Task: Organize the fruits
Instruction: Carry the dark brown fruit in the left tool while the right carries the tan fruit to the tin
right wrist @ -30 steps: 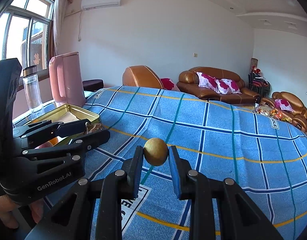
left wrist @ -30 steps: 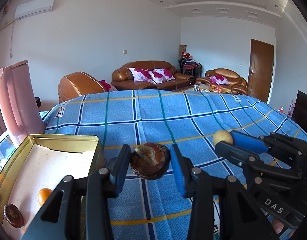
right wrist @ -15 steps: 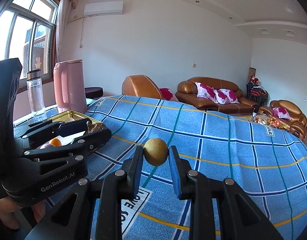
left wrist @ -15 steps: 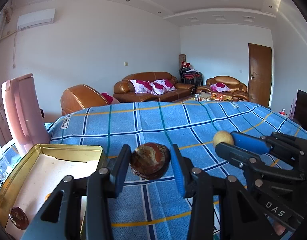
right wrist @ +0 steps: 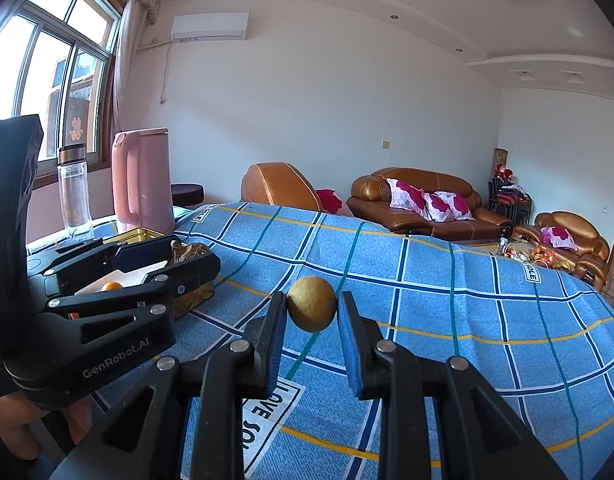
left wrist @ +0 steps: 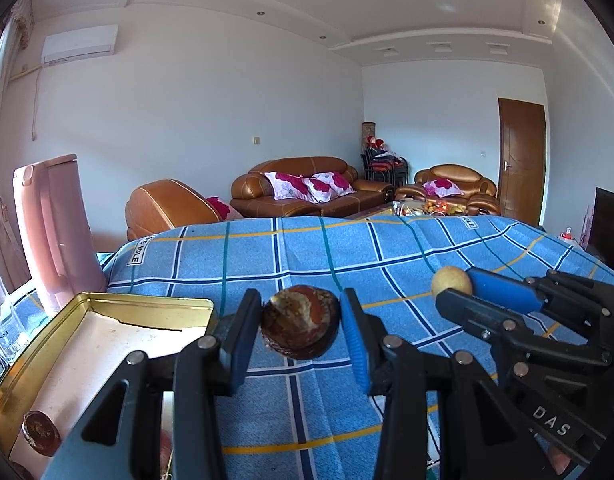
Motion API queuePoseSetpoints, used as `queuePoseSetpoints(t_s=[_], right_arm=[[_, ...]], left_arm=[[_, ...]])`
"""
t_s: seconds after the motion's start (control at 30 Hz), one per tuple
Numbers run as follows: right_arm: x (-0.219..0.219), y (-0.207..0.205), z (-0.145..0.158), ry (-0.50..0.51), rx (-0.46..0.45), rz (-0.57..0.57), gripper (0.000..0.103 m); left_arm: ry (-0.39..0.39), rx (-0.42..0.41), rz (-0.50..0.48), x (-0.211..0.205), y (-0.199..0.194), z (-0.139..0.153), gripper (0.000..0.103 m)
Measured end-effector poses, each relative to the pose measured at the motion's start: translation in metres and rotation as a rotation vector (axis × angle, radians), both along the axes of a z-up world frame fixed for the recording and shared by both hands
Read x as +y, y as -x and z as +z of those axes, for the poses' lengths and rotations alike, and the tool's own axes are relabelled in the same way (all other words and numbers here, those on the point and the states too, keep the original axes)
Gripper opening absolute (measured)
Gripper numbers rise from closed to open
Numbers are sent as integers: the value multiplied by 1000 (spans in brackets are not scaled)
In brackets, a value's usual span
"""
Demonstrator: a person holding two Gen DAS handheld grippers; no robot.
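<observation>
My left gripper (left wrist: 301, 326) is shut on a dark brown, mottled round fruit (left wrist: 301, 326), held above the blue checked cloth just right of a gold tin (left wrist: 147, 304). Inside the tin lie a small dark round fruit (left wrist: 41, 432) and, in the right wrist view, an orange fruit (right wrist: 111, 286). My right gripper (right wrist: 311, 308) is shut on a small yellow-brown round fruit (right wrist: 311, 308). That same fruit (left wrist: 451, 280) and the right gripper show at the right of the left wrist view. The left gripper (right wrist: 183, 256) with its brown fruit appears at the left of the right wrist view.
A pink kettle (right wrist: 143, 184) and a clear bottle (right wrist: 74, 192) stand behind the tin by the window. The blue checked cloth (right wrist: 427, 288) covers the table ahead. Brown leather sofas (left wrist: 307, 192) sit beyond the far edge. A hand (right wrist: 15, 432) holds the left gripper.
Both cameras have tipped upward, so the table and tin sit lower in view and more ceiling shows. Each gripper keeps its fruit.
</observation>
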State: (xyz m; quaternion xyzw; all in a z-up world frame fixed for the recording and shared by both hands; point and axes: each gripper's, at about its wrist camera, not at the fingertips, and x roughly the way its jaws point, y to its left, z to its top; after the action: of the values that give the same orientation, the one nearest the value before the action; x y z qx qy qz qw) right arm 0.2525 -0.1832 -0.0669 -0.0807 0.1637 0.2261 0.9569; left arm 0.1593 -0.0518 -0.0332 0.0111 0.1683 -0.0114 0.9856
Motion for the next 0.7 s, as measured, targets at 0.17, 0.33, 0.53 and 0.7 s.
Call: queuePoseSetpoints(t_s=[0.17,0.33,0.53,0.7], right_arm=[[2,2,0,11,-5,0,28],[3,3,1,12,-3,5,28],[7,11,1,16,-2,14,28],[12,18,1,17,5,23,28]], left_arm=[[1,-1,-2,0,2,0,42],[13,5,-4,2,7,1,42],[21,3,-6,6,14,2,42],[25,6,-13,8,22,2,42]])
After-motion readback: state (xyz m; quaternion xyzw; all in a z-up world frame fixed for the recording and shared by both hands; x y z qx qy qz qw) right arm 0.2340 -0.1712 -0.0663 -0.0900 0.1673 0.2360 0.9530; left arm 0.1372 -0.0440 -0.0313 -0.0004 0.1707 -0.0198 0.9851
